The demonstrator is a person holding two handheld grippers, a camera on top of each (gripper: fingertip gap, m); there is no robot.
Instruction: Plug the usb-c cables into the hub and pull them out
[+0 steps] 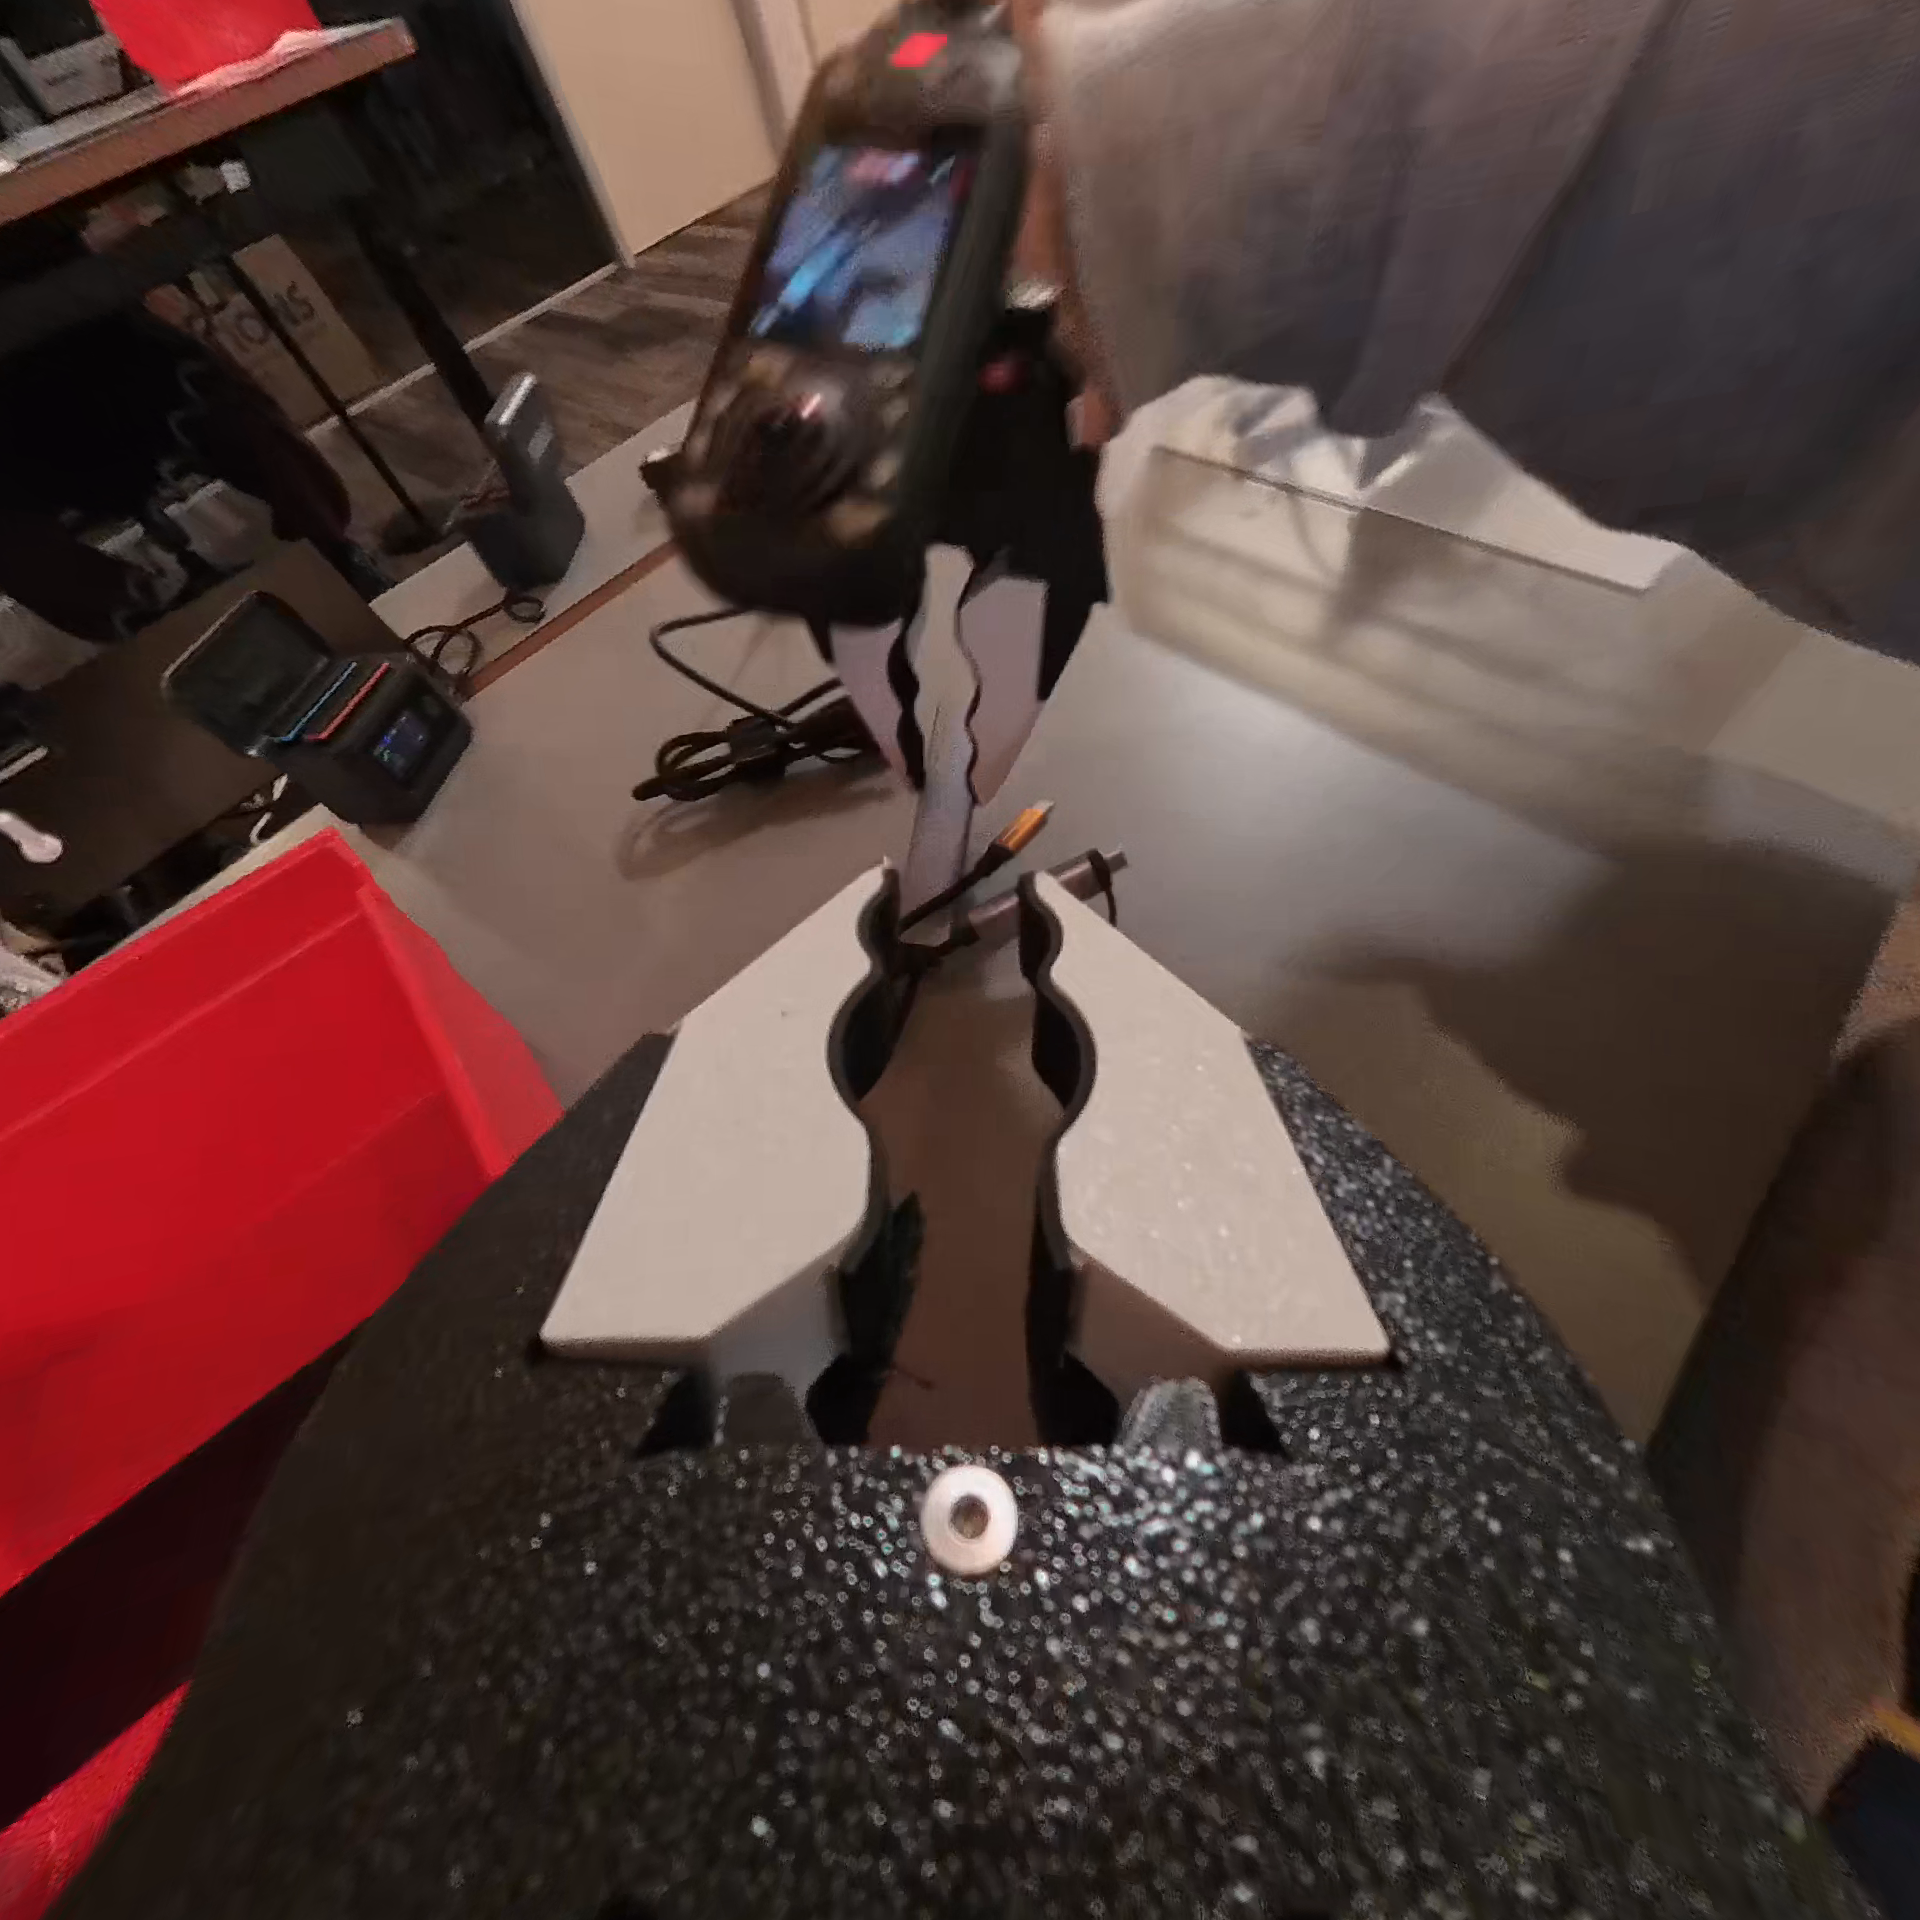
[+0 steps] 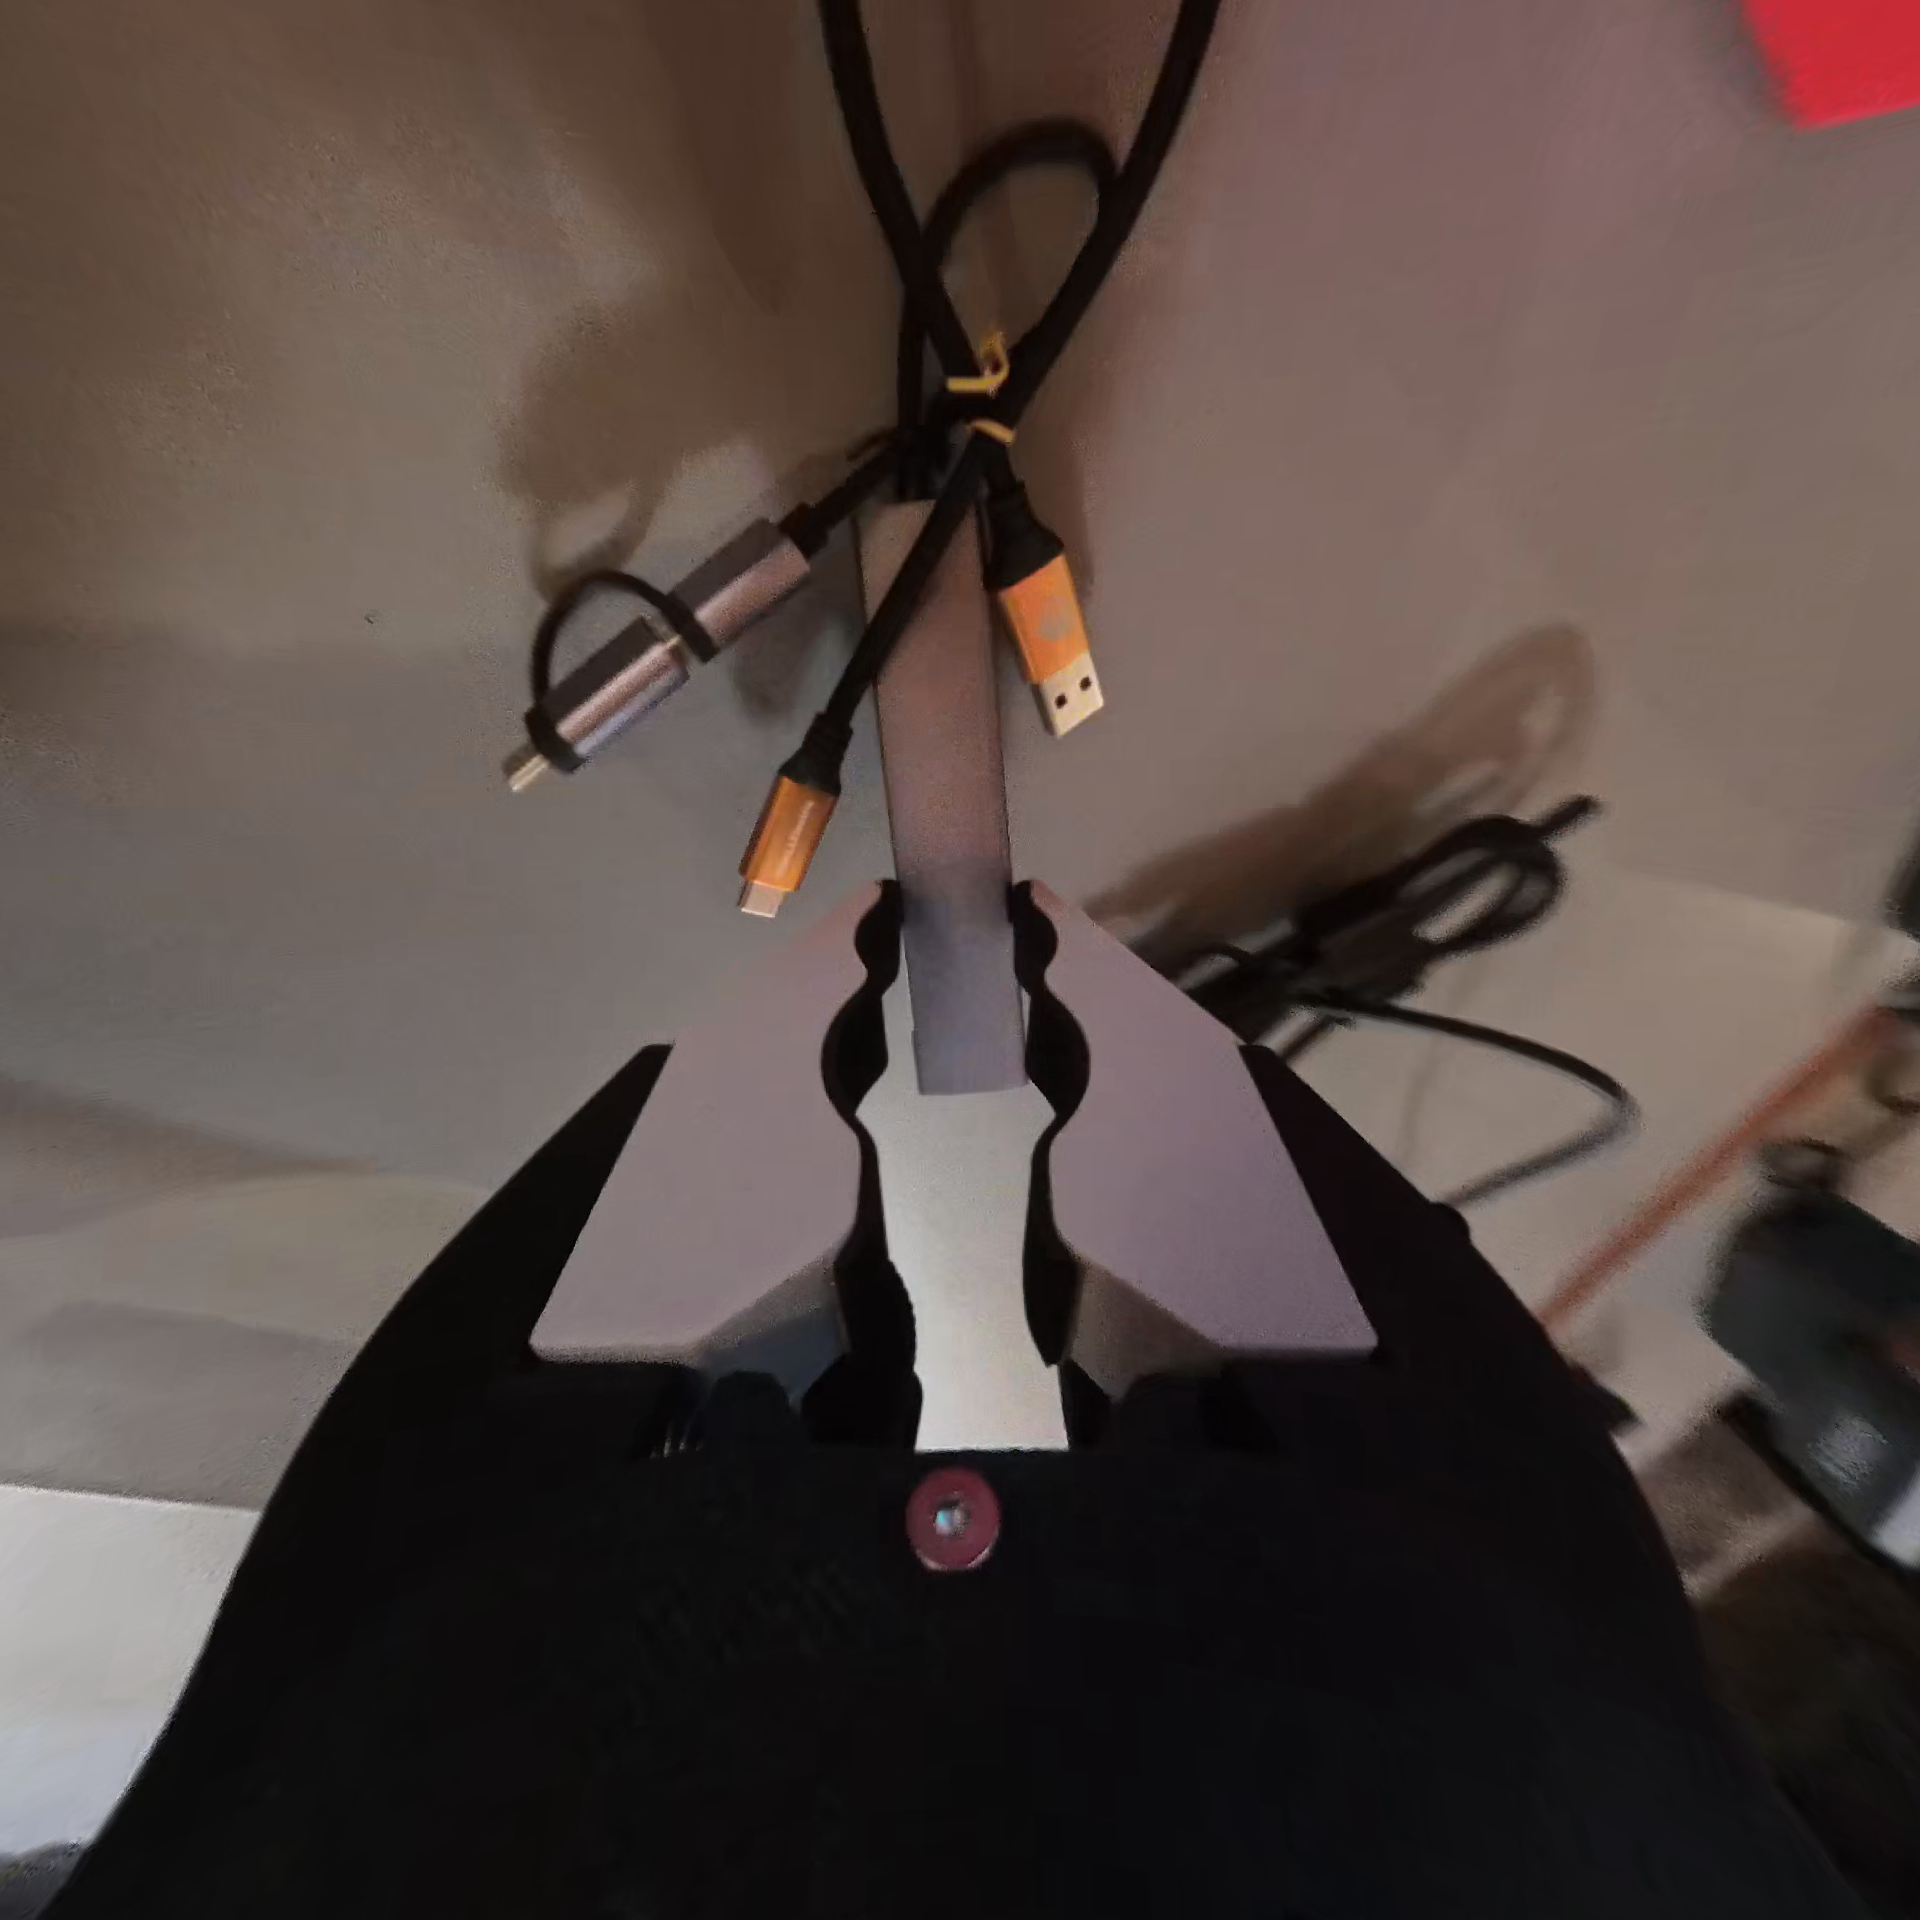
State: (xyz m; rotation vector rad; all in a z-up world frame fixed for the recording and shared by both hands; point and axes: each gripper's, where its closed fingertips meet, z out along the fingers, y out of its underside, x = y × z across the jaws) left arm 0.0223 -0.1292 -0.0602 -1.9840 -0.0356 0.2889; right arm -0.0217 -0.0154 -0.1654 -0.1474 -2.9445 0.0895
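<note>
My right gripper [image 2: 956,935] is shut on the near end of a slim grey hub [image 2: 940,748] and holds it above the table. Loose plugs hang beside the hub: an orange USB-C plug [image 2: 784,842], an orange USB-A plug [image 2: 1049,655] and a grey adapter plug [image 2: 665,655], all on black cables tied with a yellow band. None of these plugs sits in the hub. In the left wrist view the right gripper [image 1: 914,748] points down with the hub [image 1: 935,831]. My left gripper [image 1: 956,914] has its jaws apart just under the hub's end, with a black cable [image 1: 899,971] showing in the gap.
A red bin [image 1: 208,1143] stands close on the left. A black cable bundle [image 1: 748,748] lies on the grey table [image 1: 1351,935], and a black device with a small screen [image 1: 343,717] sits further left. A person's grey sleeve [image 1: 1507,208] fills the upper right. One gripper's finger ends stand about 15 centimetres off the other's.
</note>
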